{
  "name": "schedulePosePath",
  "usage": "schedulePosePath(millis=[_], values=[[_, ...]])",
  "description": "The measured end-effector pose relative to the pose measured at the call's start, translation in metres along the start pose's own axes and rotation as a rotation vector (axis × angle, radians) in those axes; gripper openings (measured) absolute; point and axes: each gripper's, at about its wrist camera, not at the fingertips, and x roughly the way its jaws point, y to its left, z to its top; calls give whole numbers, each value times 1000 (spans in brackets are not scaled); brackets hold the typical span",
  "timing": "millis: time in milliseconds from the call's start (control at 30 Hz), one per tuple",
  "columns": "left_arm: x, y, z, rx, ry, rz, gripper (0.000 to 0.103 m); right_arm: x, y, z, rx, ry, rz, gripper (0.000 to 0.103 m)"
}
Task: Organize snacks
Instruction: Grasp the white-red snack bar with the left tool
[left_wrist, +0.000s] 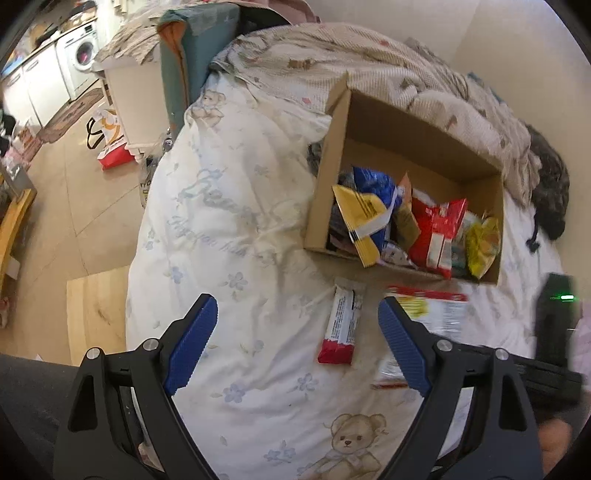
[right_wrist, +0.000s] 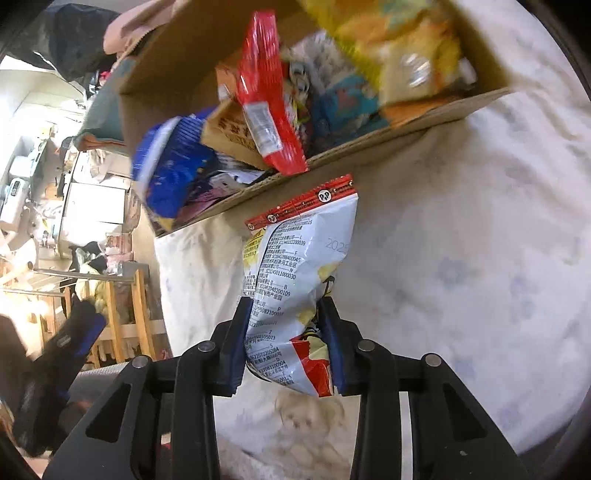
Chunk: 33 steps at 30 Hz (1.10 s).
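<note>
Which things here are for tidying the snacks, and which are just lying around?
For the job:
- cardboard box with snacks inside
- white snack bag pinched in the right tongs
- red-and-white bar on the bedspread, before the open left tongs

Just lying about:
- teddy-bear bedspread
- washing machine
- red shopping bag on the floor

My left gripper (left_wrist: 295, 325) stood with its blue pads (left_wrist: 192, 343) spread wide and nothing between them, pitched steeply down, fingers reaching toward 12 o'clock in its own view. My right gripper (right_wrist: 286, 314) was clamped on a white chip bag (right_wrist: 295, 266), pads pressing its lower half from 9 and 3 o'clock, also pitched down. In the right view, my left gripper showed blurred at 8 o'clock.
</note>
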Motion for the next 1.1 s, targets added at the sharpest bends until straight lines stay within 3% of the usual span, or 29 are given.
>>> schedulePosePath(millis=[200,567,933,1000,1033,1067,1100], values=[[26,-29,-3,82,59,-12,86,-50,-12,-12,-4,-63,-17,37],[83,-65,-27,226,154,52,86,-64,-39,-13,61,-112,-2,37],[132,-76,-41,270,255,76,55,-59,-45,-11,83,-108,3,37],[135,-78,-44,292,254,95,41,-58,-43,-11,83,-106,4,37],[136,-78,-45,296,251,98,39,-58,-43,-11,83,-107,3,37],[135,-78,-46,299,243,95,28,-58,-43,-11,81,-108,1,37],[134,-80,-46,308,235,104,28,-58,-43,-11,80,-110,-2,37]])
